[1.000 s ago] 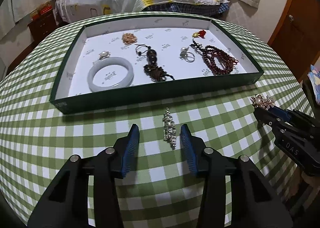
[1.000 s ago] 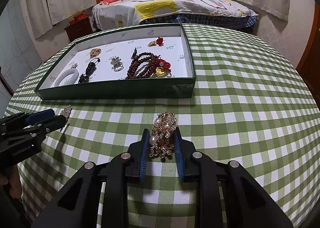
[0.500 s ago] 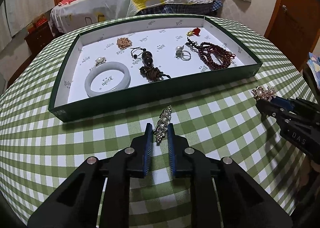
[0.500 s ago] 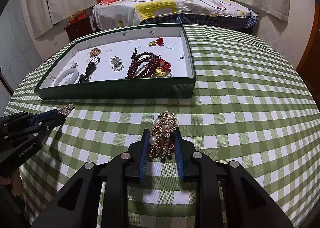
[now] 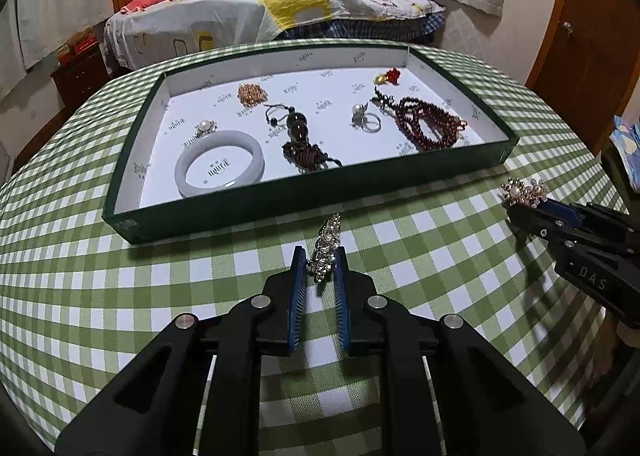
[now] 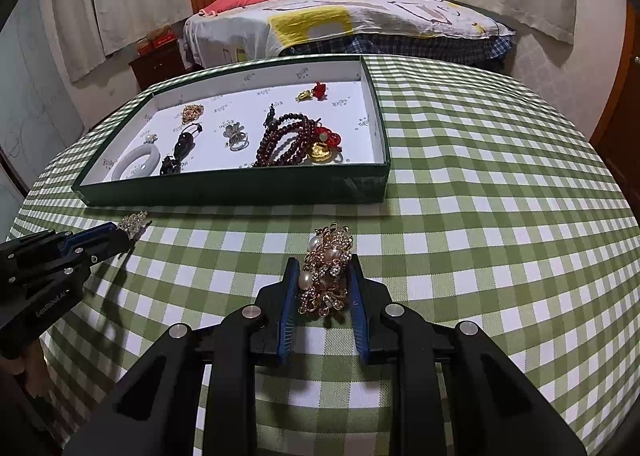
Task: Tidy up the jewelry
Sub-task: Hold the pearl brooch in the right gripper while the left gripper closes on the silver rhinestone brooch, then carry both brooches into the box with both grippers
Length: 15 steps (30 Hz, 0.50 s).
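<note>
Left gripper (image 5: 320, 256) fingers clamped on silver brooch (image 5: 327, 246); right gripper (image 6: 324, 276) fingers clamped on pearl brooch (image 6: 326, 268); tray (image 5: 280, 205) beyond, on surface.

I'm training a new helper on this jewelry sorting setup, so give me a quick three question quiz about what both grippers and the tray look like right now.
1. True or false: the left gripper is shut on the silver rhinestone brooch.
2. What does the right gripper hold? A) the dark red bead strand B) the gold pearl brooch C) the ring
3. Which pale, round piece lies near the front left corner of the green tray?

Key
1. True; its jaws have just closed on it.
2. B, the gold pearl brooch.
3. The white bangle.
</note>
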{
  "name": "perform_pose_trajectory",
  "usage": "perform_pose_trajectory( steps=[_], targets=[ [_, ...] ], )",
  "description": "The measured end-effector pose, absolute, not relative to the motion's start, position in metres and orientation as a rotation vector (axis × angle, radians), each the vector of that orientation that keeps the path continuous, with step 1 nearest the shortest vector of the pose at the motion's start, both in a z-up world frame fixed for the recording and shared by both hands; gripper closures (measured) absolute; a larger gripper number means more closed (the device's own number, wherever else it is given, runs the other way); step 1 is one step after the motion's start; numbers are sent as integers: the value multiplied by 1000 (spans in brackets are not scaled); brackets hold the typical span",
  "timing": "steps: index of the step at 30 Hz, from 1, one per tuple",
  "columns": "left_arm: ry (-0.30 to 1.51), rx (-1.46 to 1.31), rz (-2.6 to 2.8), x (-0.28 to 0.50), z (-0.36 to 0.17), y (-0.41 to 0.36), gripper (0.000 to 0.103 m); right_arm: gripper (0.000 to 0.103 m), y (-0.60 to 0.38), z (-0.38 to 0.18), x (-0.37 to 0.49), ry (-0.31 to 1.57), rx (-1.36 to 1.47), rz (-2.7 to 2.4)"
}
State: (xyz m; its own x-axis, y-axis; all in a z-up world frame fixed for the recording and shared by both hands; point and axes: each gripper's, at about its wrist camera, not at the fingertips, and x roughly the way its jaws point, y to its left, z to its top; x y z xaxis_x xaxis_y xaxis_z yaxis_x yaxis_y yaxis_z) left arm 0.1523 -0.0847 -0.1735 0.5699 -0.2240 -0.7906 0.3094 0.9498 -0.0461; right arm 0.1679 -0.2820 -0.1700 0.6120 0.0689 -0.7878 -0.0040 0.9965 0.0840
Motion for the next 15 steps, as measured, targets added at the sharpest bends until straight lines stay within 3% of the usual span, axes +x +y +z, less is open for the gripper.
perform_pose_trajectory(
  steps=[15],
  targets=[
    [825, 42, -336, 151, -135, -81, 89, 78, -274, -135, 172, 833, 92, 83]
  ],
)
